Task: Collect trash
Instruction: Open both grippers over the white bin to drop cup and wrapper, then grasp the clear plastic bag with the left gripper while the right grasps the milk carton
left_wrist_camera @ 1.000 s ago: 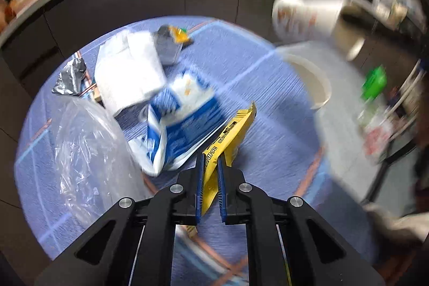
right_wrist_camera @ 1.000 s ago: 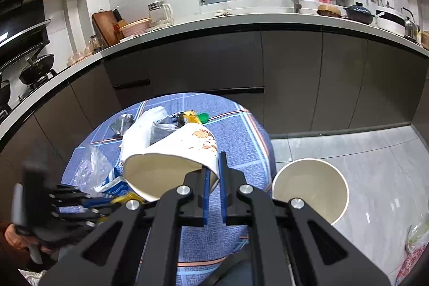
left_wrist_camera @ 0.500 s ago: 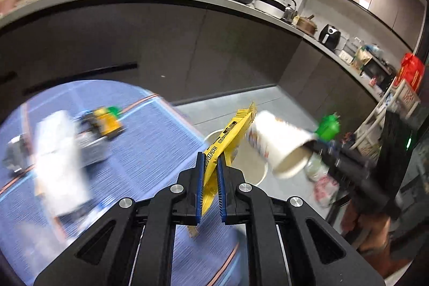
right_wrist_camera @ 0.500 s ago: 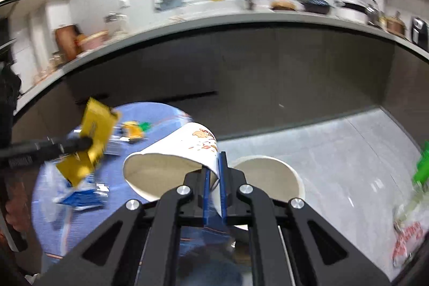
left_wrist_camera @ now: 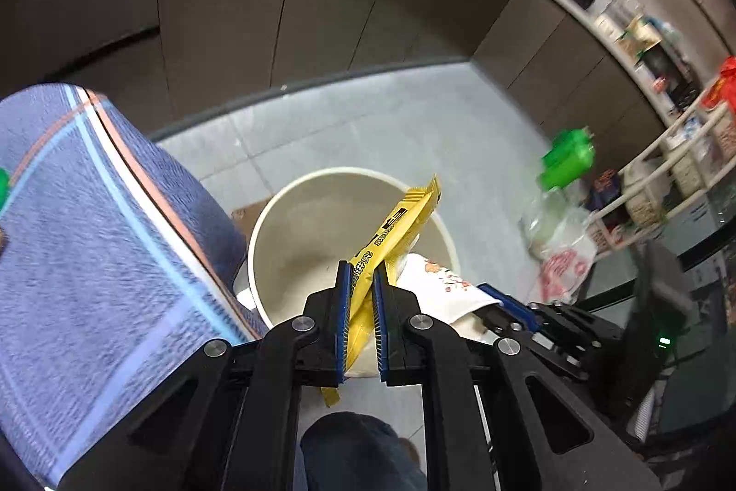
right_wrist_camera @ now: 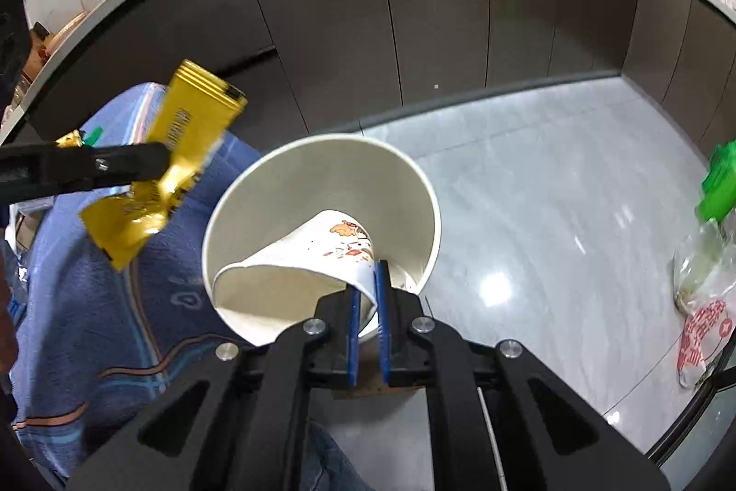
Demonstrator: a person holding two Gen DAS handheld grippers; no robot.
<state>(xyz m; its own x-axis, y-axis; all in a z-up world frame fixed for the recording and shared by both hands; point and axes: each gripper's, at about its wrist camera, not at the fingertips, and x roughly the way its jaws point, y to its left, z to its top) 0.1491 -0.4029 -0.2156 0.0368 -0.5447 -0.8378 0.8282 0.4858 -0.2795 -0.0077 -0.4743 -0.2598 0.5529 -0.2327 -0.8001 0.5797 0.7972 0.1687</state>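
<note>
Left wrist view: left hand-held gripper (left_wrist_camera: 362,284) pinching yellow snack wrapper (left_wrist_camera: 399,220), angled toward 1 o'clock above white trash bin (left_wrist_camera: 276,224) on grey floor (left_wrist_camera: 414,113). Blue checked tablecloth (left_wrist_camera: 92,242) at 9 o'clock.

Right wrist view: right hand-held gripper (right_wrist_camera: 366,286) clamped on rim of paper cup (right_wrist_camera: 294,261), lying tilted inside bin mouth. Wrapper at 10 o'clock. Green-capped bottle (right_wrist_camera: 717,187) at 3 o'clock.

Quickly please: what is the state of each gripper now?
Left gripper: closed on the crinkled yellow foil wrapper.
Right gripper: closed on the white printed paper cup.
</note>
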